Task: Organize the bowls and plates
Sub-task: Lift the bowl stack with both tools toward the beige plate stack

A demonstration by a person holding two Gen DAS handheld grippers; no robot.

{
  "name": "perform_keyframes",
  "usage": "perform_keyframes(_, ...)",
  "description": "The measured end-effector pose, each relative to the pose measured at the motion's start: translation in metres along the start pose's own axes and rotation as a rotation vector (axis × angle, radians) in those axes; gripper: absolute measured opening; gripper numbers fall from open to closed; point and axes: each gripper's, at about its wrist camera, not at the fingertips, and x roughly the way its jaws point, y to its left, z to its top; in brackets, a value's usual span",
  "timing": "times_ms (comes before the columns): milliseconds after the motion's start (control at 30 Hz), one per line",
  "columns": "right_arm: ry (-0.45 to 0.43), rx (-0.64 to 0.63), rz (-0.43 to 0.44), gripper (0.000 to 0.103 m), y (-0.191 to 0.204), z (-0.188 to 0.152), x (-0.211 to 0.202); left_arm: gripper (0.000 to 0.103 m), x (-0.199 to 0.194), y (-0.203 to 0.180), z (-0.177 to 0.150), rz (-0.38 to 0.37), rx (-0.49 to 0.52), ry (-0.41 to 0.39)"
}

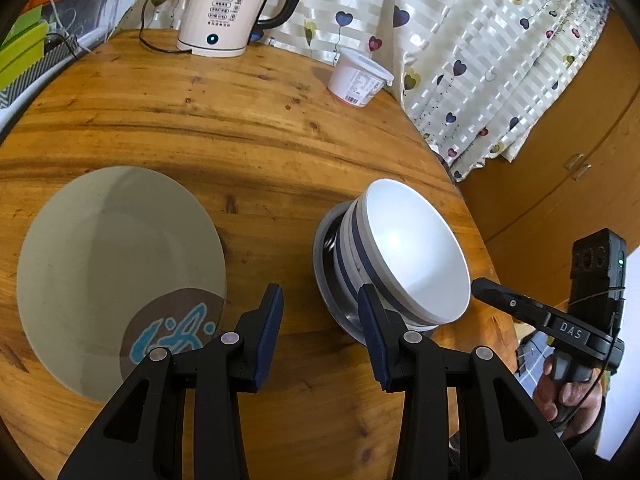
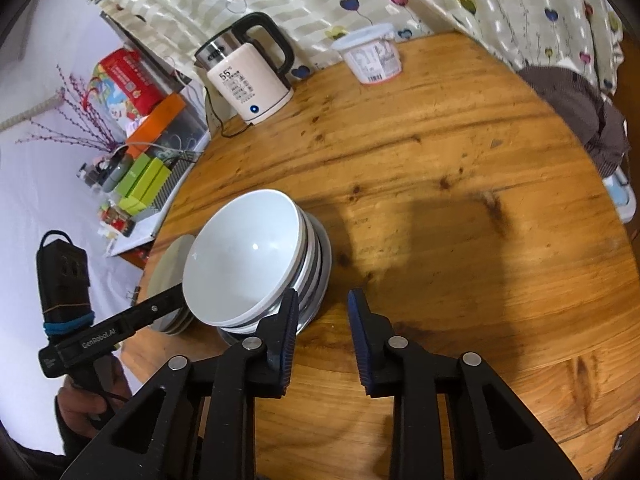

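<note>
Round wooden surface [image 1: 248, 120] backed by heart-print curtain [image 1: 460, 40]; kettle [image 1: 228, 8] sat at upper left of frame, white tub [image 1: 360, 78] near top centre. I saw stacked bowls [image 1: 412, 252] on metal dish at centre right, grey plate [image 1: 116, 264] at left. Left gripper [image 1: 320, 312] fingers spread, holding nothing, between plate and bowls. Right gripper [image 2: 323, 320] fingers spread, empty, just right of bowls.

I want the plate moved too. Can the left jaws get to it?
Probably yes. The left gripper is open, and the plate lies flat just ahead-left with nothing between.
</note>
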Motion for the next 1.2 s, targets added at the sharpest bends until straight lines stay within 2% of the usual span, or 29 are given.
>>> perform_keyframes(167, 0.032, 0.035, 0.046, 0.016, -0.008, -0.004, 0.011, 0.040, 0.007, 0.002, -0.001, -0.007, -0.001, 0.020)
perform_keyframes(333, 0.045, 0.061, 0.095, 0.015, -0.011, -0.004, 0.018, 0.037, 0.013, 0.004, 0.000, -0.014, -0.004, 0.036)
perform_keyframes(900, 0.077, 0.089, 0.111, 0.014, -0.017, 0.003, 0.033, 0.037, 0.022, 0.013, 0.003, -0.030, -0.020, 0.064)
perform_keyframes(933, 0.077, 0.091, 0.115, 0.014, -0.017, 0.003, 0.033, 0.035, 0.022, 0.013, 0.003, -0.033, -0.018, 0.063)
perform_keyframes(1000, 0.078, 0.097, 0.141, 0.009, -0.019, 0.003, 0.033, 0.026, 0.022, 0.012, 0.003, -0.060, -0.012, 0.063)
perform_keyframes(1067, 0.078, 0.098, 0.149, 0.009, -0.020, 0.003, 0.033, 0.019, 0.022, 0.009, 0.004, -0.072, 0.003, 0.062)
perform_keyframes(1200, 0.077, 0.119, 0.178, 0.009, -0.024, 0.003, 0.034, 0.017, 0.022, 0.010, 0.005, -0.094, -0.002, 0.064)
